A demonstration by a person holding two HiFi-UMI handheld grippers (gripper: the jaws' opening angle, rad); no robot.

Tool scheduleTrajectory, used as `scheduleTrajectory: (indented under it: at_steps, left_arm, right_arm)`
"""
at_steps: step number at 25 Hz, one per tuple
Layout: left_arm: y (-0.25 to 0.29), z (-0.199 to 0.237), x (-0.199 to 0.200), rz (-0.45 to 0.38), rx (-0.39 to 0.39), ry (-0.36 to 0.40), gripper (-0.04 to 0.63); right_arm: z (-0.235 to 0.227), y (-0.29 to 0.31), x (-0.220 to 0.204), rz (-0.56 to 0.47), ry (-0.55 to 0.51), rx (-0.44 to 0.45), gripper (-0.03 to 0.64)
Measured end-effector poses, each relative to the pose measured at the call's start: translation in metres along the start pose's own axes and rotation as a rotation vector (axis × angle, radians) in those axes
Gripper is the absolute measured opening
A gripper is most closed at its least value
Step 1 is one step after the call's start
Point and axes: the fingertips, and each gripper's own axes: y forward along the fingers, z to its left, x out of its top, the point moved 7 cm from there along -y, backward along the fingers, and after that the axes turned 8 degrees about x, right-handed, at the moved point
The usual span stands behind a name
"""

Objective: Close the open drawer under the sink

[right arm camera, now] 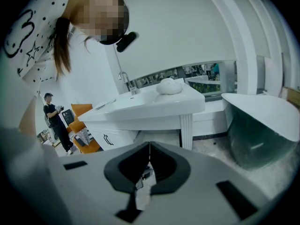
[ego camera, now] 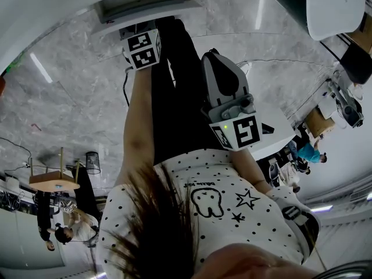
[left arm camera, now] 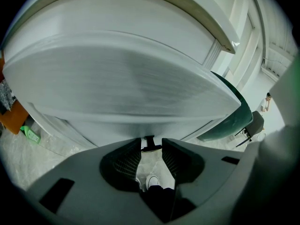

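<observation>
Looking along the left tongs (left arm camera: 151,140), they're sitting spread, with a small dark handle (left arm camera: 151,146) poking into the gap right at the tips. Nothing's getting pinched as far as I can see. The big white panel filling the far side of that view is what I'm reading as the drawer front (left arm camera: 131,88), very close and a bit blurry, with the green tub (left arm camera: 234,121) off to the right.

The right tongs (right arm camera: 149,149) are pressed together and empty, hanging back and pointing across at the sink (right arm camera: 154,100) from well apart.

What I'm worrying about: if the push is going in through those spread tips, they could be sliding past the handle and skating along the panel instead of driving it. Pushing off-centre could be twisting the drawer so it's jamming partway. A white shoe (left arm camera: 152,182) is also showing low and near, so shoving hard risks the person overbalancing into the cabinet.
</observation>
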Motion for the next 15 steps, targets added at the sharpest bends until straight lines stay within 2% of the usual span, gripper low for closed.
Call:
scheduleTrajectory:
  at_steps: [15]
  left_arm:
    - [0.008, 0.003, 0.020, -0.042, 0.004, -0.004, 0.141]
  right_arm:
    - [0.000, -0.001, 0.000, 0.005, 0.004, -0.004, 0.015]
